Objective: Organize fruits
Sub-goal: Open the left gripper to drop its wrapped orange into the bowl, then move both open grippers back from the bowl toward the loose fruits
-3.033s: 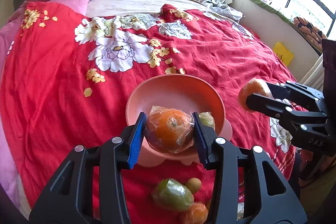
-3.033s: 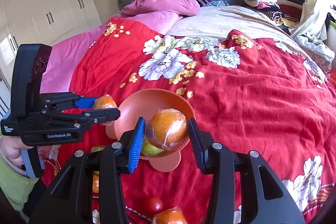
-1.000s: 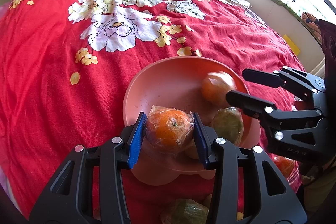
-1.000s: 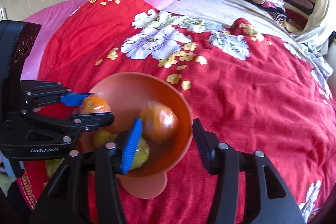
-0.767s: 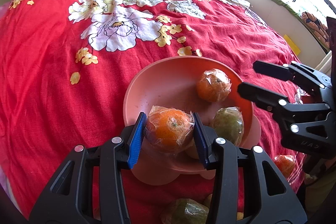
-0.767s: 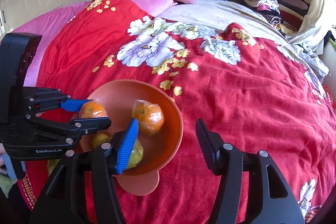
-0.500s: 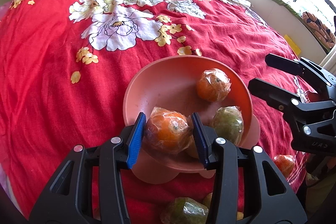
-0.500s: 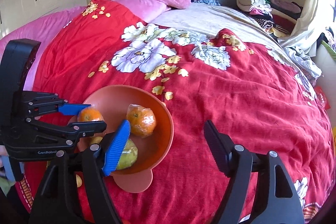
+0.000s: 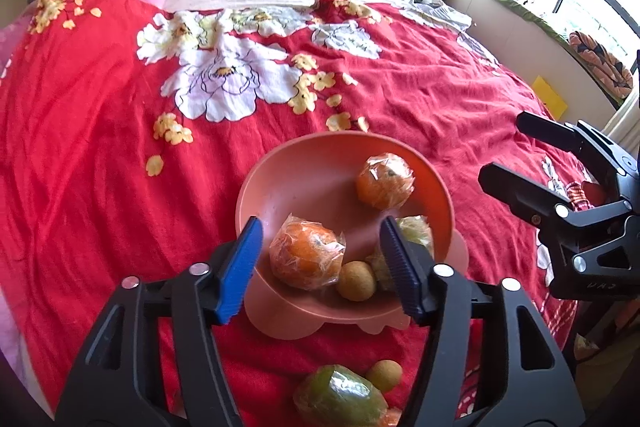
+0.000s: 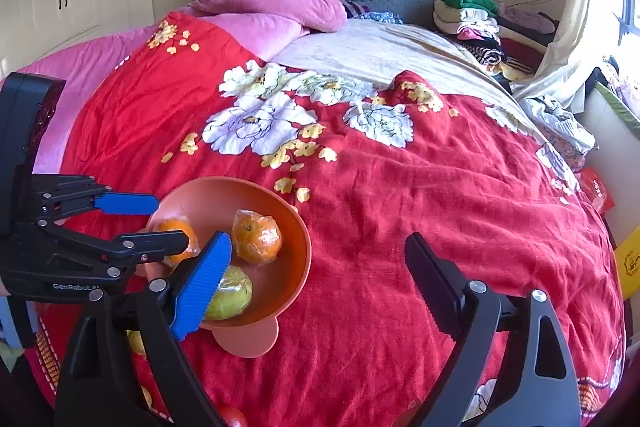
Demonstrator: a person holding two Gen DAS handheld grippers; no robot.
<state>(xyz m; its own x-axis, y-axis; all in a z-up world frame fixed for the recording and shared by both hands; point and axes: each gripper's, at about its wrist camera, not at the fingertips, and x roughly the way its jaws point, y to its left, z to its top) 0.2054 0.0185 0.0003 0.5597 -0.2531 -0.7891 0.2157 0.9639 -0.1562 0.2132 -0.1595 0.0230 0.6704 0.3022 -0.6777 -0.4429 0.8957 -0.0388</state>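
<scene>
- Fruits in the left wrist view: the wrapped orange [image 9: 306, 255] that the left gripper [image 9: 320, 267] was pinching a second ago now lies in the pink bowl [image 9: 280, 187], between the jaws but clear of both pads. Those jaws have just been opening and stand spread.
- Same view: a second wrapped orange [image 9: 385, 180] sits at the bowl's far side, where a second ago it was a blur at the right gripper's tips. A wrapped green fruit [image 9: 416, 231] and a small brown fruit [image 9: 356, 281] lie beside the first orange.
- Same view: outside the bowl, on the red bedspread [image 9: 100, 167], a green wrapped fruit [image 9: 340, 401] and another small round fruit [image 9: 384, 375] lie loose, so the sorting looks unfinished.
- Right wrist view: the right gripper [image 10: 316, 291] has just been opening too; its jaws are wide apart with nothing between them, and it has pulled back from the bowl [image 10: 296, 239] to the bedspread side.
- Same view: both oranges rest in the bowl, so two drops look done; each hand seems free for the next loose fruit.
</scene>
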